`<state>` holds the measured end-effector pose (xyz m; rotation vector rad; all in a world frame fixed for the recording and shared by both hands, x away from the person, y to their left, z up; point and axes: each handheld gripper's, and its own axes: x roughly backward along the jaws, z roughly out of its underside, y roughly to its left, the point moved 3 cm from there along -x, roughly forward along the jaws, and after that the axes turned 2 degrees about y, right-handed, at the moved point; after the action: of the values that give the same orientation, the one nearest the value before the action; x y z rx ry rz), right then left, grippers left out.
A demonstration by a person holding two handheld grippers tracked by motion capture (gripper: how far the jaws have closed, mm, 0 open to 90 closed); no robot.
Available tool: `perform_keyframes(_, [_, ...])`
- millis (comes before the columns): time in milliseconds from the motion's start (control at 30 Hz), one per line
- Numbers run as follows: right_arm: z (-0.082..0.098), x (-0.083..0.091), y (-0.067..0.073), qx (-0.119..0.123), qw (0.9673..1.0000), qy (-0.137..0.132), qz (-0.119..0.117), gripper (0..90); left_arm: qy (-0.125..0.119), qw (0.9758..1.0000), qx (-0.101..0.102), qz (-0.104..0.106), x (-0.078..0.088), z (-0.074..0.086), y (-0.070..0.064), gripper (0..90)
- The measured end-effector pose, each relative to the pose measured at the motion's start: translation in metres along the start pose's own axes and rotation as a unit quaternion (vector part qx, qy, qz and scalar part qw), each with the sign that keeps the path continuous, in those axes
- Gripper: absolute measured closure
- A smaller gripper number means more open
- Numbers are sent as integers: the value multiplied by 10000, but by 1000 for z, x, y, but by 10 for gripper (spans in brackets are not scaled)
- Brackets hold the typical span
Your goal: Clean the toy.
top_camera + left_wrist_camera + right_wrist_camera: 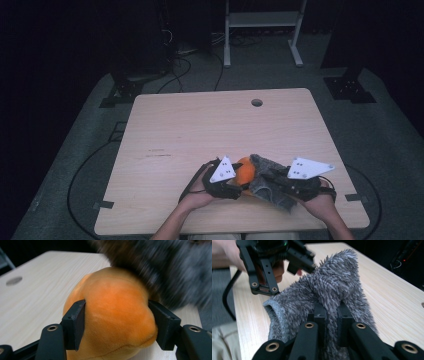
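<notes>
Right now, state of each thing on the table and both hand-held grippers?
orange plush toy: between the left jaws, pads against both its sides, partly under the sock.
grey fuzzy sock: lifted and bunched, draped against the toy.
left hand-held gripper: closed on the toy.
right hand-held gripper: shut, pinching the sock's fabric.
table: round hole near its far edge.

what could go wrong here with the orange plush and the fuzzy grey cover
1. The left gripper holds the orange plush by its soft, rounded sides, with the jaws' pads pressed into them; a hard pull might squeeze it out of the grip.
2. The right gripper pinches a thin fold of the fuzzy grey cover; the pile could slide free or stretch.
3. The work sits near the table's front edge, so a dropped piece may fall off.
</notes>
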<state>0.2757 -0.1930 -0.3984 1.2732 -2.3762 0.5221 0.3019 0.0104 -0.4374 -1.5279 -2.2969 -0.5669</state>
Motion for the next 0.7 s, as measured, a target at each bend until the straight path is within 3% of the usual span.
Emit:
perform_keyframes(33, [3, -10, 3, 152, 9995, 262, 33, 810, 36, 10000, 58, -6, -1, 1, 1, 304])
perform_keyframes(67, [6, -12, 2, 86, 9996, 283, -2, 810, 36, 10000, 58, -6, -1, 1, 1, 248])
perform_keyframes(100, [6, -12, 2, 86, 9996, 283, -2, 810, 59, 9997, 230, 34, -1, 3, 3, 248])
perform_keyframes(133, [11, -13, -1, -25, 9995, 303, -85, 810, 142, 9976, 677, -12, -4, 6, 10, 128])
perform_keyframes(167, [13, -12, -2, -54, 9995, 295, -86, 809, 170, 9957, 912, 63, -5, 8, 13, 89])
perform_keyframes(200, [14, -12, -3, -54, 9994, 327, -77, 810, 162, 9937, 1101, 154, -6, 9, 14, 92])
perform_keyframes(300, [15, -11, -5, -60, 9993, 355, -32, 809, 105, 9939, 1075, 203, -6, 10, 13, 224])
perform_keyframes(333, [16, -9, -6, -69, 9992, 387, -13, 809, 47, 9961, 870, 113, -4, 7, 10, 264])
perform_keyframes(367, [16, -9, -6, -69, 9992, 387, -13, 809, 47, 9961, 870, 113, -4, 7, 10, 294])
perform_keyframes(467, [11, -2, -7, -48, 9994, 331, 22, 809, 12, 9992, 398, 54, -1, 3, 5, 319])
perform_keyframes(500, [6, 1, -5, 7, 9997, 262, -31, 809, 22, 9996, 277, 67, -1, 3, 4, 323])
perform_keyframes(533, [-3, 4, 2, 153, 9997, 142, -142, 809, -7, 10000, -38, 66, -1, 0, -3, 324])
perform_keyframes(567, [-3, 4, 2, 153, 9997, 142, -142, 809, -7, 10000, -38, 66, -1, 0, -3, 324])
perform_keyframes(633, [-10, -1, 8, 347, 9989, 246, -176, 809, 81, 9992, -387, 59, -1, -2, -9, 325])
perform_keyframes(700, [-5, -7, 7, 310, 9987, 355, -197, 809, 140, 9989, -452, 42, -1, -1, -9, 326])
